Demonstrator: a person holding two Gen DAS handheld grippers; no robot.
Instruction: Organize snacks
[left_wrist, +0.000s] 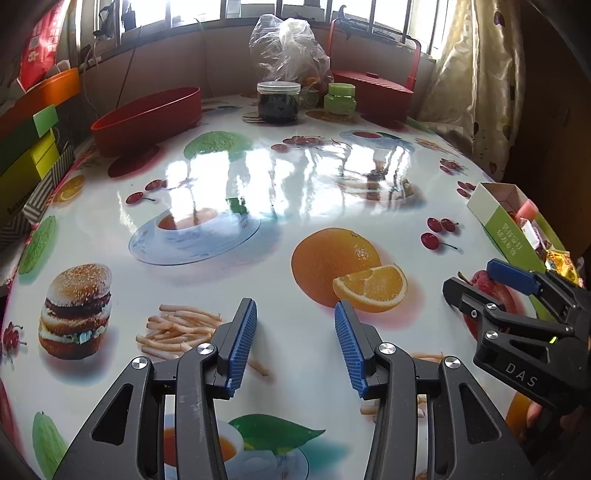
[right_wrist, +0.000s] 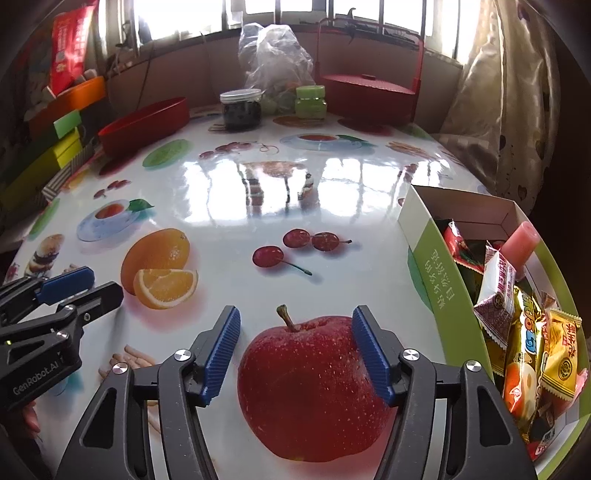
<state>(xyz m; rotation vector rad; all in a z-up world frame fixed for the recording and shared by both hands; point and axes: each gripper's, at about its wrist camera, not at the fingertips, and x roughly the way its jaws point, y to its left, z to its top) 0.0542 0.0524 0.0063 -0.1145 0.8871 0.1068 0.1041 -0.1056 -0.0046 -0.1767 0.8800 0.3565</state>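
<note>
A green and white cardboard box (right_wrist: 432, 266) lies at the table's right edge, filled with several wrapped snacks (right_wrist: 524, 332), among them a pink roll (right_wrist: 521, 240). The box also shows in the left wrist view (left_wrist: 506, 225). My right gripper (right_wrist: 295, 343) is open and empty, low over the tablecloth just left of the box. My left gripper (left_wrist: 295, 339) is open and empty over the printed cloth, further left. Each gripper shows in the other's view: the right gripper in the left wrist view (left_wrist: 480, 280), the left gripper in the right wrist view (right_wrist: 88, 284).
The table (left_wrist: 295, 192) has a glossy cloth printed with fruit and food. At the far side stand a red oval bowl (left_wrist: 147, 118), a dark jar (left_wrist: 279, 101), a green jar (left_wrist: 340, 98), a plastic bag (left_wrist: 291, 48) and a red basket (left_wrist: 373, 88). Stacked boxes (left_wrist: 26, 158) line the left edge.
</note>
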